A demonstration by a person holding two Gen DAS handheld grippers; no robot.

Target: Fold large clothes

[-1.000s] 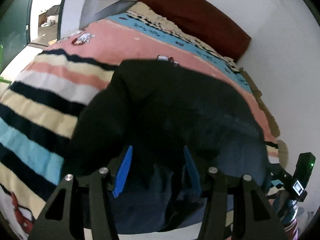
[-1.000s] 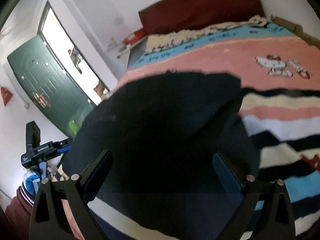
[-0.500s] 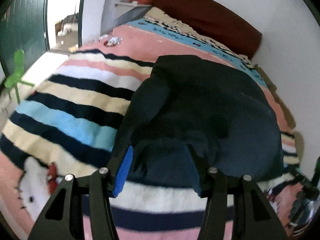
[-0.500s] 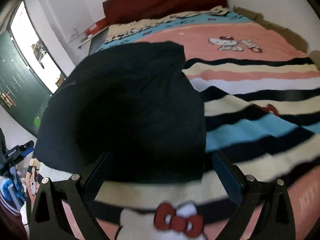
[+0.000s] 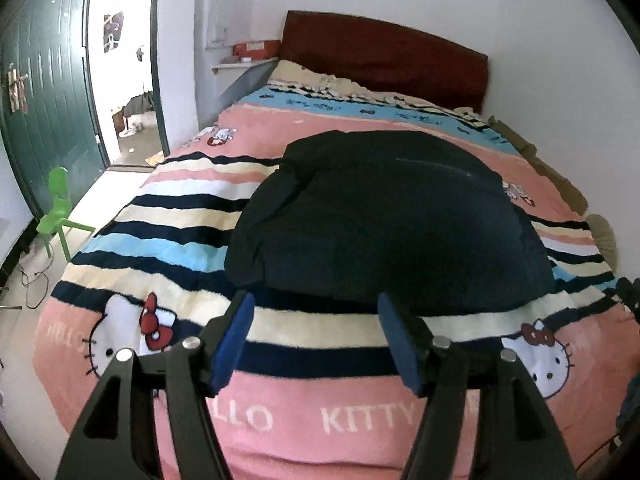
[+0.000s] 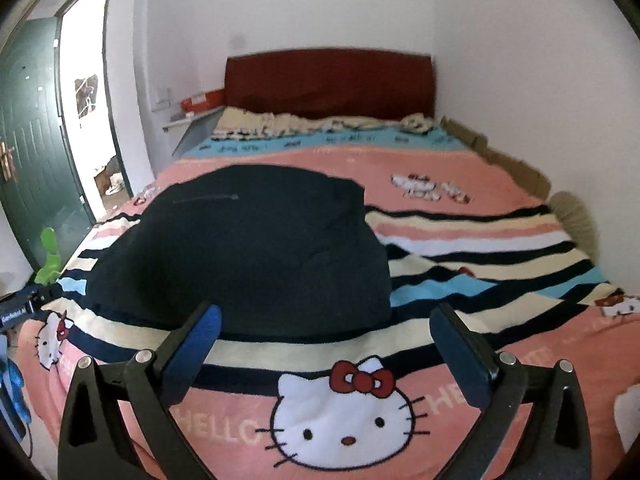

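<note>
A large dark navy garment (image 5: 392, 220) lies folded in a thick rounded stack on the striped Hello Kitty blanket (image 5: 168, 216), a zip line showing on its top. In the right wrist view the same garment (image 6: 256, 256) fills the left middle of the bed. My left gripper (image 5: 316, 308) hovers back from the garment's near edge with its jaws opening and nothing between them. My right gripper (image 6: 324, 320) stands wide open, also apart from the garment and holding nothing.
A dark red headboard (image 5: 384, 56) stands at the far end against white walls. A green door (image 5: 44, 92) stands open on the left, with a small green chair (image 5: 60, 208) beside the bed. Cardboard pieces (image 6: 504, 156) line the right wall.
Both grippers pulled back and rose away from the garment, which now lies free on the bed. The left gripper's jaws spread wider. More of the near blanket has come into view.
</note>
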